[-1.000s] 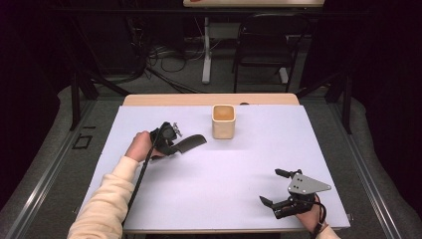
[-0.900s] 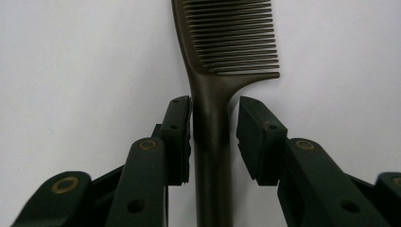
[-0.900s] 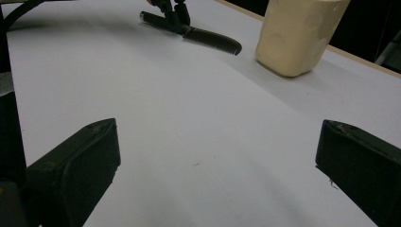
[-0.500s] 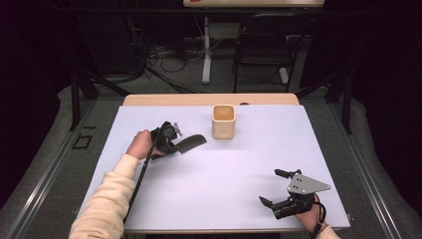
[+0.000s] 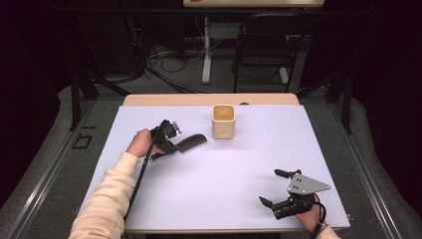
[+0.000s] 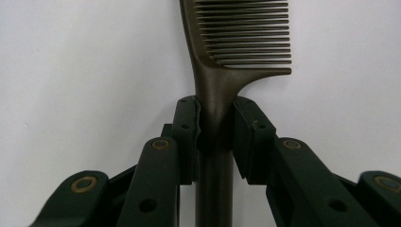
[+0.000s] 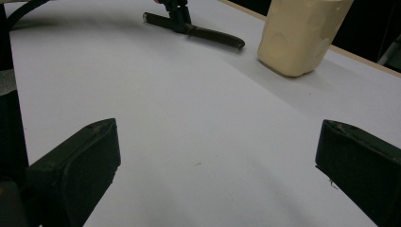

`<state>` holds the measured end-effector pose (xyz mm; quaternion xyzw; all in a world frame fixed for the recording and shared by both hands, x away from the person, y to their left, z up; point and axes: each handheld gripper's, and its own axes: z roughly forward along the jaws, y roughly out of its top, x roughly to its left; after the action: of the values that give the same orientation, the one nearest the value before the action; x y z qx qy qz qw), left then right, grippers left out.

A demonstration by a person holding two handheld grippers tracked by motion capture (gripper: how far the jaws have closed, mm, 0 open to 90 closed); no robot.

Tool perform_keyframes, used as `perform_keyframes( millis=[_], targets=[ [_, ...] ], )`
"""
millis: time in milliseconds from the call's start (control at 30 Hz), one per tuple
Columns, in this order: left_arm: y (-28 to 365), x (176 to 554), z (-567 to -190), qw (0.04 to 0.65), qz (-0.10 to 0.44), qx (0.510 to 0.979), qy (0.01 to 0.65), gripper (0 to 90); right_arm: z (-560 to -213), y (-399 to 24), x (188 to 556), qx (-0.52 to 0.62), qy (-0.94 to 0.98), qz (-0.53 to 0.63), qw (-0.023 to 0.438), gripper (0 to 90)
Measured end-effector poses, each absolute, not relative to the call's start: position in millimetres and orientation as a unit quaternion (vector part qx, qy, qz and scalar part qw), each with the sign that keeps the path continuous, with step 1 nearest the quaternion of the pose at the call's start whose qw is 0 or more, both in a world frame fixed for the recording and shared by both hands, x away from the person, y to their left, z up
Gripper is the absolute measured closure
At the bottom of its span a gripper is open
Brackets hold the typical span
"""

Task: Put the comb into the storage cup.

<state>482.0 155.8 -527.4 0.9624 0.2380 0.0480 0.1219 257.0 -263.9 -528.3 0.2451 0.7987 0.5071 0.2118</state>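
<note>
A dark brown comb [image 5: 190, 142] lies low over the white table [image 5: 214, 169], left of a cream square cup [image 5: 223, 121]. My left gripper [image 5: 168, 143] is shut on the comb's handle [image 6: 215, 109], with the teeth [image 6: 246, 33] pointing away from the jaws. In the right gripper view the comb [image 7: 213, 35] and the cup [image 7: 300, 33] lie far ahead. My right gripper [image 5: 272, 188] rests near the table's front right corner, open, with nothing between its fingers [image 7: 80, 161].
A wooden strip [image 5: 209, 99] borders the table's far edge. Beyond it stand a chair [image 5: 261, 45], cables and a table leg on the floor. The person's left sleeve [image 5: 107, 199] lies along the table's front left.
</note>
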Motion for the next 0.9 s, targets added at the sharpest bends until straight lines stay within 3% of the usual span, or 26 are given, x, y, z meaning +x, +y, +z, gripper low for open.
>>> perform_keyframes(
  millis=[900],
  targets=[
    [176.1,468.8,-510.9,0.209,0.071,0.932,0.286,72.0,-528.3,-263.8,256.7,0.247,0.798,0.506,0.214,0.4]
  ],
)
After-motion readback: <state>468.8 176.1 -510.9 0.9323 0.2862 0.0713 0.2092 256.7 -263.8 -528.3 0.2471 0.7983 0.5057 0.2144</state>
